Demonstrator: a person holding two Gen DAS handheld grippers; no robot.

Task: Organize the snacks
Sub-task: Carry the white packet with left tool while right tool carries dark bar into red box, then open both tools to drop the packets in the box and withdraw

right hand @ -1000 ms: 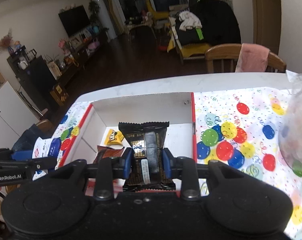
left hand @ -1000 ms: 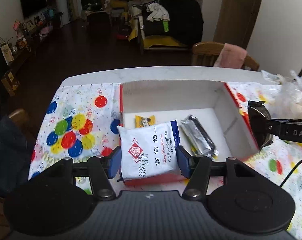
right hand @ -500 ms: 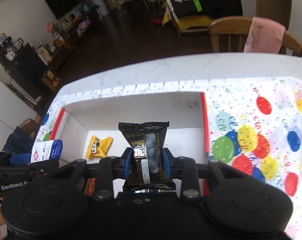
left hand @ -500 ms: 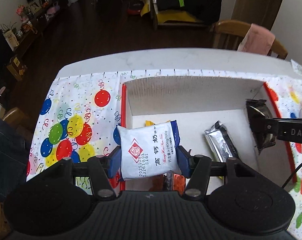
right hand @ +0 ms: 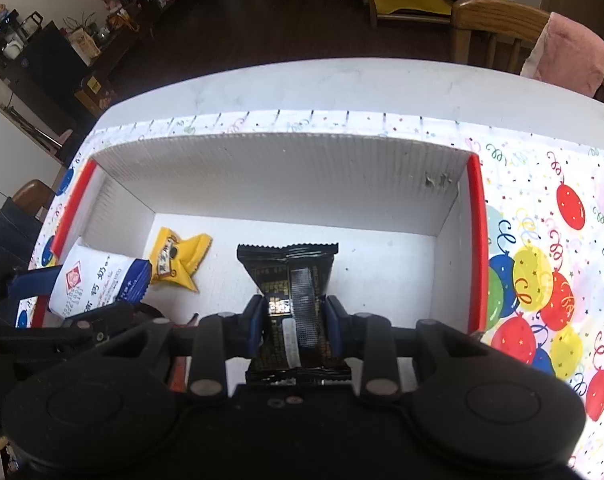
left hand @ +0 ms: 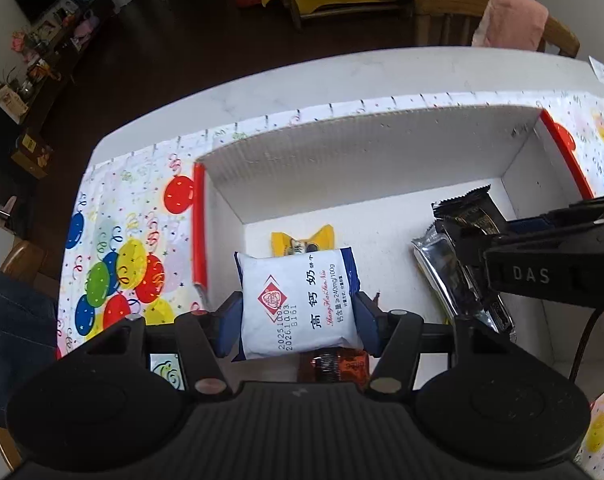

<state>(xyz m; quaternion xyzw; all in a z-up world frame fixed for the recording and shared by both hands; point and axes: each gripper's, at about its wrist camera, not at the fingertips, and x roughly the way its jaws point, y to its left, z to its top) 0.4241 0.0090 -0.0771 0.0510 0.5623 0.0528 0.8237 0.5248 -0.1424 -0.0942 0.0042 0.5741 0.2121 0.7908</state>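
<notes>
Snack packets (left hand: pixel 298 304) between claw (left hand: pixel 298 322) pads

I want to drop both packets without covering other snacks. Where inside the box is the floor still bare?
The widest bare floor lies between the black packet in the right gripper and the box's right wall, and along the back wall. The left side is crowded: yellow candy, white milk-biscuit packet in the left gripper, silver packet, orange wrapper.

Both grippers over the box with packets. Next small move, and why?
Probably lower and open both. The left gripper holds the white packet and the right gripper the black packet, both above the box floor.
</notes>
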